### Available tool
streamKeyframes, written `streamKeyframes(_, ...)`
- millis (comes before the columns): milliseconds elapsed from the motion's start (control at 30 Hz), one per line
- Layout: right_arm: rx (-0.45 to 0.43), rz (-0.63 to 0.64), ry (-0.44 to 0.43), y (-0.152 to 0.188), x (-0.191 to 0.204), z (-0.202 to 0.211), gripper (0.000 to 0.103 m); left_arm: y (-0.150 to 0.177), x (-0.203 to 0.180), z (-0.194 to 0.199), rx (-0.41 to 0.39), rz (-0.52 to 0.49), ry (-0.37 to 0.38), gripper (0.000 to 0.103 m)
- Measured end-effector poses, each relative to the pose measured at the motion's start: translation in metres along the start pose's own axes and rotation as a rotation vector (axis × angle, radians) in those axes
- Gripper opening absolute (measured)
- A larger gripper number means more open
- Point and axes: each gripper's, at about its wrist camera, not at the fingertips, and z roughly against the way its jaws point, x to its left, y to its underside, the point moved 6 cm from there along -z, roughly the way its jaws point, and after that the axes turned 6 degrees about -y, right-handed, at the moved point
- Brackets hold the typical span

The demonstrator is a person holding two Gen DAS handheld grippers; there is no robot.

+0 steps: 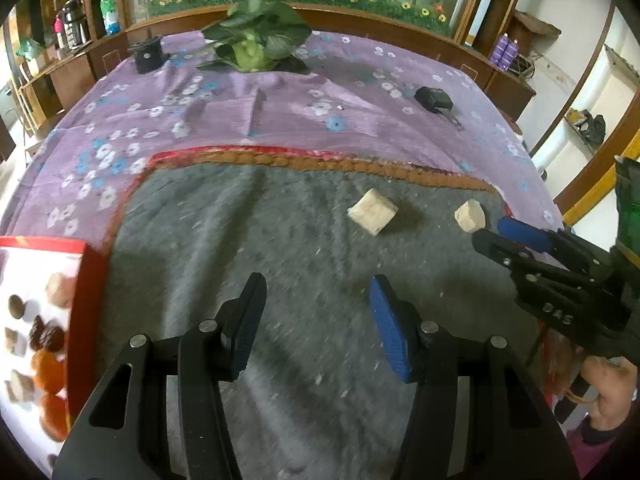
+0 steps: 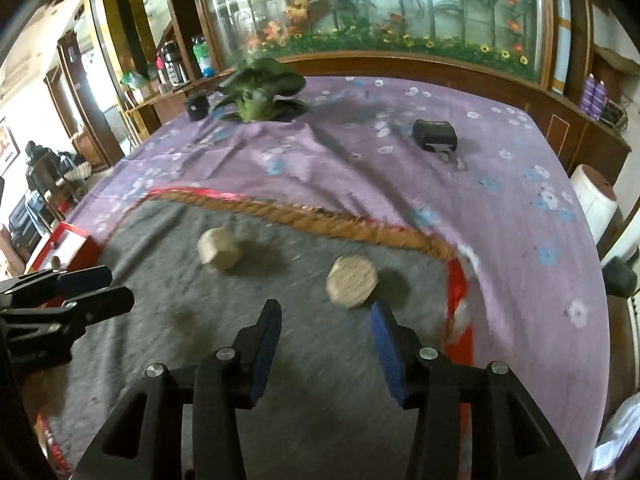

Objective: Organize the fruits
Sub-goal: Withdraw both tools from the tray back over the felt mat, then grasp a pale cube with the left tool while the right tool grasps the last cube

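Note:
Two pale beige pieces lie on the grey mat: a larger block and a smaller one. In the right wrist view they show as one piece at mid left and one just ahead of my right gripper, which is open and empty. My left gripper is open and empty, well short of the block. The right gripper also shows in the left wrist view, beside the smaller piece. A red tray at the left holds several fruit pieces, orange, dark and beige.
A purple flowered cloth covers the table beyond the mat. On it stand a leafy green plant, a black round object and a black pouch. Wooden cabinets with glass line the back. The person's hand is at the right.

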Motion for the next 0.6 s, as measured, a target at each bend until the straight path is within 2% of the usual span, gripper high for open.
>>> streamKeyframes(100,0.013,0.014,0.033,-0.007,-0.010,-0.016,0.046,-0.006,-0.008,-0.008,0.006,0.002,0.009,0.054)
streamKeyframes(233,0.007,0.027,0.010,-0.011,-0.015,-0.028,0.046,-0.017,-0.017,-0.016,-0.004,0.022,0.034,0.054)
streamKeyframes(267,0.006,0.038,0.019,-0.012,-0.014,-0.029,0.043,-0.020,-0.018,-0.018,-0.004,0.029,0.037,0.053)
streamKeyframes(300,0.009,0.050,0.027,-0.012,-0.014,-0.029,0.035,-0.023,-0.020,-0.021,-0.004,0.037,0.040,0.053)
streamKeyframes(367,0.008,0.037,-0.001,-0.010,-0.015,-0.026,0.031,-0.027,-0.023,-0.026,-0.004,0.052,0.046,0.053)
streamKeyframes(467,0.007,0.010,-0.031,-0.008,-0.019,-0.023,0.030,-0.033,-0.030,-0.035,-0.001,0.054,0.034,0.053)
streamKeyframes(600,0.007,0.024,-0.025,-0.006,-0.017,-0.023,0.030,-0.037,-0.039,-0.045,0.009,0.052,0.027,0.053)
